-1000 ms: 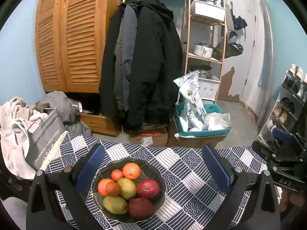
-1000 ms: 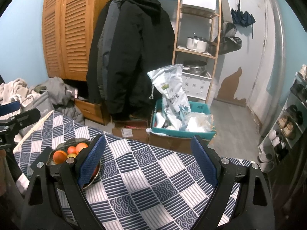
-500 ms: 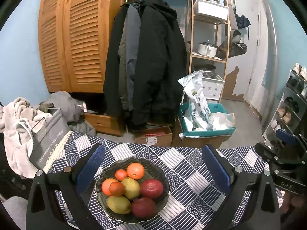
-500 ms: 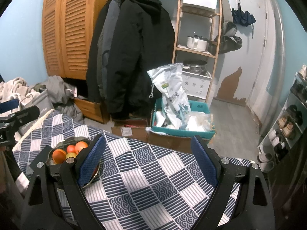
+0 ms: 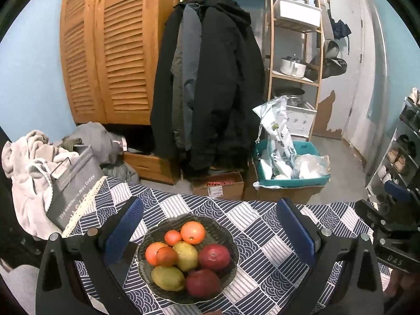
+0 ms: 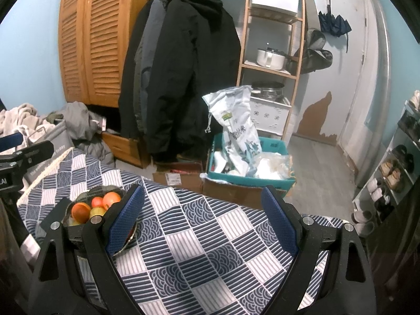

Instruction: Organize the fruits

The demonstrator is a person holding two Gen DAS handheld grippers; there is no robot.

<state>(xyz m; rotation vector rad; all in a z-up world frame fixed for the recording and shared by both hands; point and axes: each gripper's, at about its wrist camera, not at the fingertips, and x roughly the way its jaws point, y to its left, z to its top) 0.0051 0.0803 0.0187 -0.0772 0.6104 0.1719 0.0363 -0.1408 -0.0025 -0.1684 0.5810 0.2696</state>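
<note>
A dark glass bowl (image 5: 231, 239) sits on the blue-and-white patterned tablecloth (image 5: 262, 257). It holds several fruits: oranges (image 5: 193, 232), a yellow-green mango (image 5: 168, 278), a pear (image 5: 186, 256) and red apples (image 5: 214, 257). My left gripper (image 5: 210, 231) is open and empty, its blue pads on either side of the bowl, above it. My right gripper (image 6: 202, 218) is open and empty over the bare cloth, to the right of the bowl (image 6: 81, 197), whose right side is hidden behind its left finger.
A grey bag (image 5: 73, 183) and heaped clothes stand at the table's left edge. Beyond the table are hanging coats (image 5: 210, 84), a wooden wardrobe (image 5: 105, 52), cardboard boxes, a teal crate (image 5: 291, 176), a shelf unit and a shoe rack (image 5: 404, 144) at right.
My left gripper has risen and drawn back a little, so the bowl sits lower and more centred between its fingers. The right gripper has barely moved.
</note>
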